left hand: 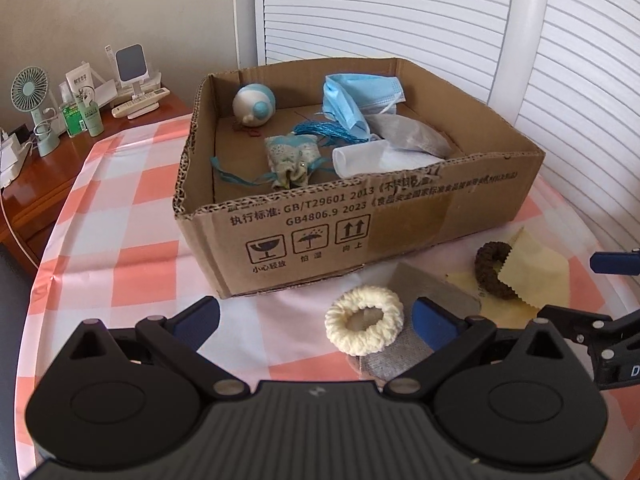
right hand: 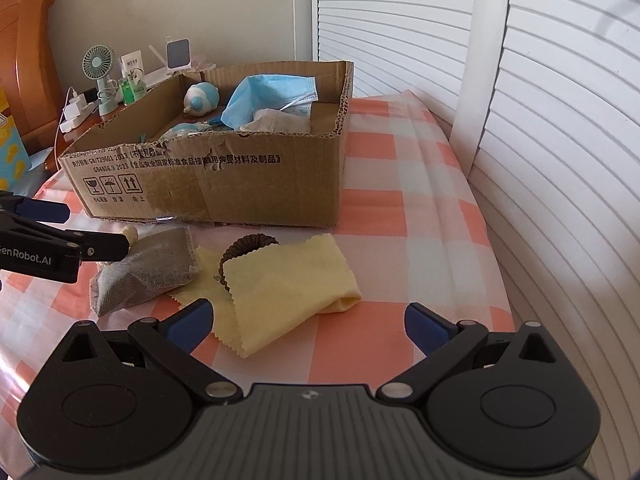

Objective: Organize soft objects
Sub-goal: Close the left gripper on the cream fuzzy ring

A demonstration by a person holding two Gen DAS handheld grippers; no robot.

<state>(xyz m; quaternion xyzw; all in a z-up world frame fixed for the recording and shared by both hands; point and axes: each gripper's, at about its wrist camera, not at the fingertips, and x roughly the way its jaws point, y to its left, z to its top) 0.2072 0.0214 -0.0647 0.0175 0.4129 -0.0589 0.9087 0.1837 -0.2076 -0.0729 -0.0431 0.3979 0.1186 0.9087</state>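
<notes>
Checked pink-and-white tablecloth (left hand: 132,264) covers the table you're working on. Cardboard box (left hand: 400,236) sits on it, long side facing you, and already holds a blue face mask (left hand: 352,100), a grey mask (left hand: 412,136), a white-and-blue ball (left hand: 254,105) in the far left corner and a floral sachet (left hand: 292,160) with blue ribbon.

Your left gripper (left hand: 316,320) is spread wide, holding nothing; its blue pads sit either side of the cream knitted ring (left hand: 364,326), not touching it. That ring lies flat, hole up, partly on the grey pouch (right hand: 148,272). The pouch's long axis runs from the box front toward you, near end angled left in the right wrist view.

Your right gripper (right hand: 308,326) is also wide apart and empty, hovering just above the near edge of the yellow cloth (right hand: 288,300). The cloth is folded over, with a zigzag edge, long axis running left-near to right-far, just in front of the box. Brown hair tie (right hand: 240,252) stands tilted on edge, its lower half tucked under the cloth's fold, between pouch and cloth.

Small stuff beyond on the wooden side table (left hand: 48,184): green desk fan (left hand: 30,92), bottles, remote.
</notes>
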